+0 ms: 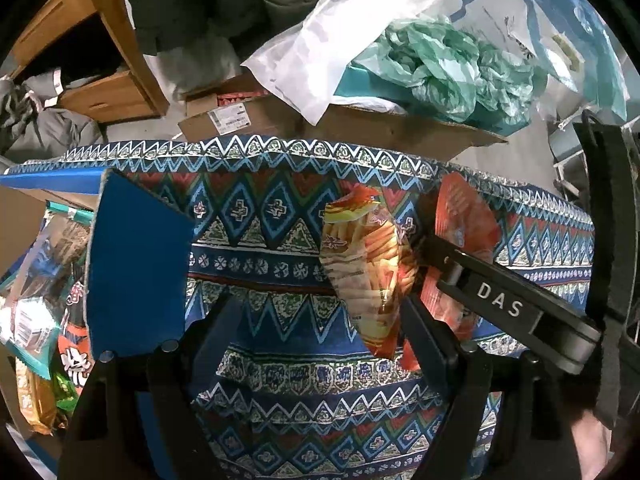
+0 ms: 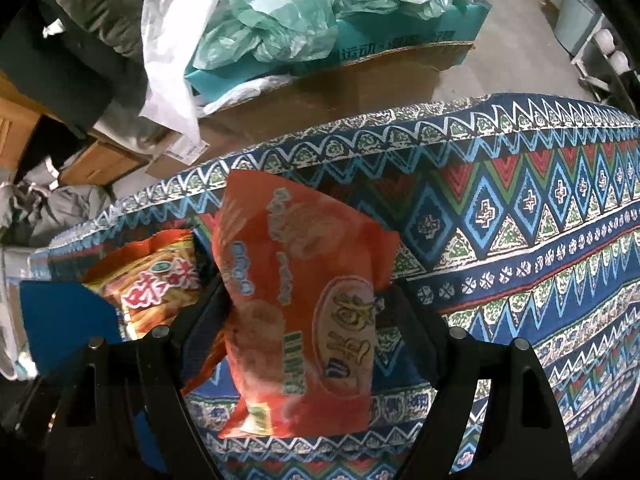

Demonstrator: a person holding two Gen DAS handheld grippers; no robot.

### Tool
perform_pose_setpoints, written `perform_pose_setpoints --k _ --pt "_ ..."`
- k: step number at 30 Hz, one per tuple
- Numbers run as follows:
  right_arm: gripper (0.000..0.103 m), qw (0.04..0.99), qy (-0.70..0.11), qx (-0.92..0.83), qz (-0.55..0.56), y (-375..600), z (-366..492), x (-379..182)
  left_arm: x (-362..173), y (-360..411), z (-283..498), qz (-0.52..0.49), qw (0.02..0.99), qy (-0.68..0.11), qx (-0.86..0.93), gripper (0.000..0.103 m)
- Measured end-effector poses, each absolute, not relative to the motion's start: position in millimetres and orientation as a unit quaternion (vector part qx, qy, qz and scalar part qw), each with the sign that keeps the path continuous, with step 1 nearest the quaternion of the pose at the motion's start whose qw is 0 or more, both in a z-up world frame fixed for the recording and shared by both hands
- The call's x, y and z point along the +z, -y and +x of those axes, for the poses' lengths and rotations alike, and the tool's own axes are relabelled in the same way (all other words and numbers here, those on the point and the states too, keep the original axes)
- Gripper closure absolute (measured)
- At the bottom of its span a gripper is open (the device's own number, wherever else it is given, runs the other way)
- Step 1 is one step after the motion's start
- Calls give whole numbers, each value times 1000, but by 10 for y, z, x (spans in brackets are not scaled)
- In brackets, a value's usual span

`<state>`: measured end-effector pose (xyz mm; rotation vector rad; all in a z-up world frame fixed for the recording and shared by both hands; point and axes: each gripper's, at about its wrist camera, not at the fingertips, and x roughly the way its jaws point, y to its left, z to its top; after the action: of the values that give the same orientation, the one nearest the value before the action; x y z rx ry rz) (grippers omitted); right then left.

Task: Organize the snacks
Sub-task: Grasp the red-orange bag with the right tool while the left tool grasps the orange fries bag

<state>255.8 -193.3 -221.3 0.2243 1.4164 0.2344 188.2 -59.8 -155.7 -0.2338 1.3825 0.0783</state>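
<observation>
My left gripper hangs over a patterned tablecloth. A yellow-orange snack bag of sticks hangs against its right finger; whether it is pinched I cannot tell. My right gripper is shut on an orange-red snack bag and holds it upright above the cloth. That bag shows in the left wrist view, with the right gripper's black body in front of it. The stick bag also shows in the right wrist view, left of the orange-red bag.
A blue box flap stands at the left, with several snack packs in the box beside it. Beyond the table are cardboard boxes, green plastic bags, a white bag and wooden furniture.
</observation>
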Motion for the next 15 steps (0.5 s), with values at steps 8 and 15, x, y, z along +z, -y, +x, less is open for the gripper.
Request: perform_pose_setpoints --k 8,15 --pt "26 750 -657 65 44 2149 2500 -2369 -1602 626 1865 -114 762 -636 34 20" --pt "26 754 -653 58 37 2432 2406 -2402 -1652 695 1949 -131 759 -637 34 19"
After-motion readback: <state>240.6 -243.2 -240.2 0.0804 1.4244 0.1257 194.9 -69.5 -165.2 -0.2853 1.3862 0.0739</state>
